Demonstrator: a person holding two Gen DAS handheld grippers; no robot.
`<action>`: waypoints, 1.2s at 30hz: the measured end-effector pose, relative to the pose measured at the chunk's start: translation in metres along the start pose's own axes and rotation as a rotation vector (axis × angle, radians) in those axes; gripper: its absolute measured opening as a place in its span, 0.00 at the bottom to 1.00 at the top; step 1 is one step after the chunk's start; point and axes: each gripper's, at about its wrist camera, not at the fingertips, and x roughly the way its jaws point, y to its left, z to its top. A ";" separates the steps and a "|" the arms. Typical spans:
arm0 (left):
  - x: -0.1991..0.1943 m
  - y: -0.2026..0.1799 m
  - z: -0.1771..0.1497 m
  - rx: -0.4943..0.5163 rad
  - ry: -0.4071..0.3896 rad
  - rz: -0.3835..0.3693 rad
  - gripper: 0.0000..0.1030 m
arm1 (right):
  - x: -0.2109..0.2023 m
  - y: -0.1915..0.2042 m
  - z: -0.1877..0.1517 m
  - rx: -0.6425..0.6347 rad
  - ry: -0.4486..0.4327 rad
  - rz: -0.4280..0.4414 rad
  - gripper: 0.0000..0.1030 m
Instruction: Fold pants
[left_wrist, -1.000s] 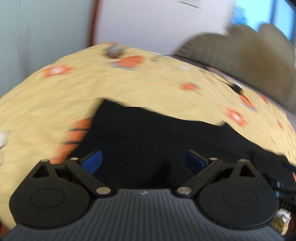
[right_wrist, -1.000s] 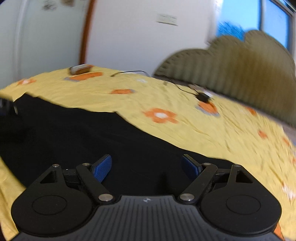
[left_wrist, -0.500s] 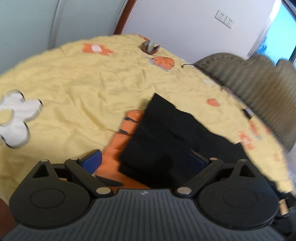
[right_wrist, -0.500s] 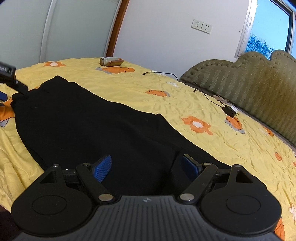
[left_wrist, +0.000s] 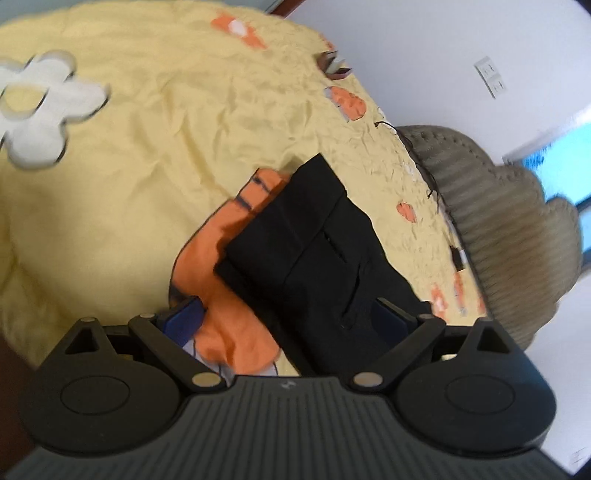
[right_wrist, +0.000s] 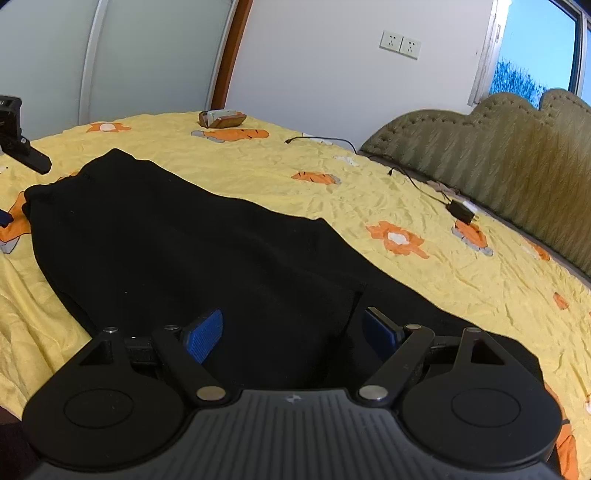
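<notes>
Both jaws spread; black pants (right_wrist: 192, 251) flat, lengthwise on bedspread (right_wrist: 424, 192).

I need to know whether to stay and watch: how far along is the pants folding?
Done: the black pants lie flat on the yellow bedspread, apparently already doubled leg over leg.

In hand: nothing yet. The left gripper is open over the waistband corner, and the right gripper is open over the leg end; neither pinches cloth.

Left: grasping and folding the pants across their length.
</notes>
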 end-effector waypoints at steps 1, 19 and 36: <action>-0.002 0.005 0.000 -0.030 0.005 -0.014 0.94 | -0.001 -0.001 0.000 -0.003 -0.006 -0.001 0.81; 0.011 -0.003 0.002 -0.189 -0.013 -0.209 0.99 | 0.004 0.000 0.012 -0.012 -0.031 0.036 0.81; 0.010 0.026 -0.005 -0.272 -0.010 -0.265 0.96 | 0.022 0.012 0.020 -0.041 -0.010 0.062 0.81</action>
